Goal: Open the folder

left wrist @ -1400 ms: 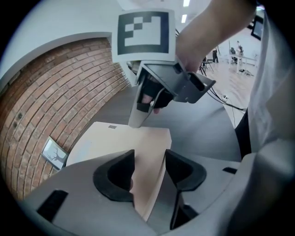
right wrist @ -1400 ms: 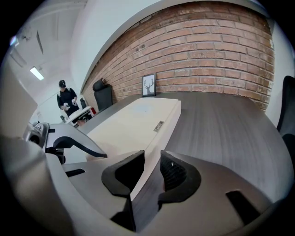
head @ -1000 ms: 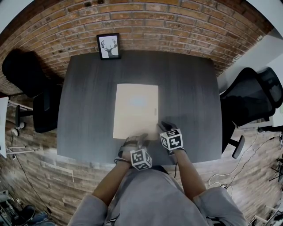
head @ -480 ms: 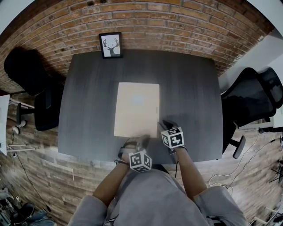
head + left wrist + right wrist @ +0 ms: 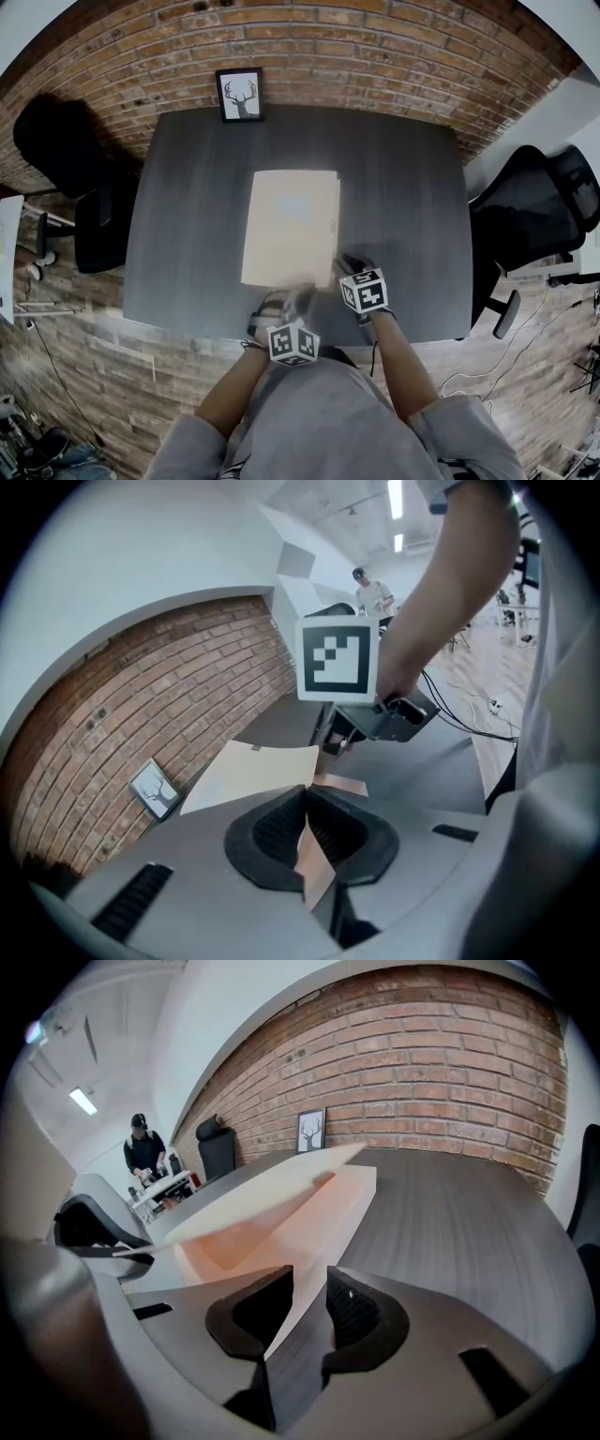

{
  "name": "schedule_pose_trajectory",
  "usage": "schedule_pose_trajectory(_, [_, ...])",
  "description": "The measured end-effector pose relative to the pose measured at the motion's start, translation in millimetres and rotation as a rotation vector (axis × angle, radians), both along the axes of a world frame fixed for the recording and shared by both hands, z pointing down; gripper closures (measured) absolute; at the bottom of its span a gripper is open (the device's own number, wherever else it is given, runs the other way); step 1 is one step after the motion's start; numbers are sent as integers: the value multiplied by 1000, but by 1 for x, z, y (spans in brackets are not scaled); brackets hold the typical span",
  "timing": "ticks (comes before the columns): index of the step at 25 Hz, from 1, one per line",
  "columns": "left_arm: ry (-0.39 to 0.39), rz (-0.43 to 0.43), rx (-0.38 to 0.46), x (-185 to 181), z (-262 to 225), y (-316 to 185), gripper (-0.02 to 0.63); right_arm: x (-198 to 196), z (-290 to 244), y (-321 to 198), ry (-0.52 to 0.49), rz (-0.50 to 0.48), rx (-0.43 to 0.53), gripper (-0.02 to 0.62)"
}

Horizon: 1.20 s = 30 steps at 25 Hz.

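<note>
A cream folder [image 5: 291,225] lies in the middle of the dark table [image 5: 187,187]. My left gripper [image 5: 298,296] is at its near edge; its jaws have just been closing and are now shut on the top cover [image 5: 253,771], whose thin edge shows pinched between the pads [image 5: 307,822]. The cover is raised at the near side, and the peach inside [image 5: 309,1213] shows under it. My right gripper [image 5: 345,263] rests at the folder's near right corner. Its jaws [image 5: 309,1302] stand a little apart over the lower sheet's edge, pinching nothing.
A framed deer picture [image 5: 240,95] leans on the brick wall at the table's far edge. Black office chairs stand to the left [image 5: 66,159] and to the right [image 5: 539,202]. A person [image 5: 145,1152] stands far off in the room.
The left gripper has closed on the folder's near edge and risen a little, lifting the cover. The right gripper has stayed where it was.
</note>
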<state>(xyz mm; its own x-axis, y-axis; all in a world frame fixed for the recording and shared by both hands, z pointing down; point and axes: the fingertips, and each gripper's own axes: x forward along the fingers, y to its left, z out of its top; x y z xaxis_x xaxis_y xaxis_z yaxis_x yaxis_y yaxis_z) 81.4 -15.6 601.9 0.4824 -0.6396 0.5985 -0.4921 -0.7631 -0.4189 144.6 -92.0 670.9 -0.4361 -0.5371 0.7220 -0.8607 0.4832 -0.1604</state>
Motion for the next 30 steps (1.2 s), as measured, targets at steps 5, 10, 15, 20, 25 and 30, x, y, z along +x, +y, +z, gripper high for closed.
schedule_pose_trajectory(5, [78,-83,50,-15,-27,-7,600,0,0,-1,16,-13,9,508])
schedule_pose_trajectory(10, [144,-183,94,-41,-51,-7,600,-1,-1,-1,30,-22,10,508])
schedule_pose_trajectory(15, [229,-314,125,-74,-72,-4,601,0,0,-1,35,-24,10,509])
schedule_pose_trajectory(20, [325,-463,153,-115,-90,-6,603,-2,0,-1,44,-28,10,509])
schedule_pose_trajectory(25, [342,-555,186,-152,-100,-9,604,-3,0,-1,53,-26,12,509])
schedule_pose_trajectory(30, [389,-649,183,-185,-105,-11,604,-3,-1,-1,63,-26,13,511])
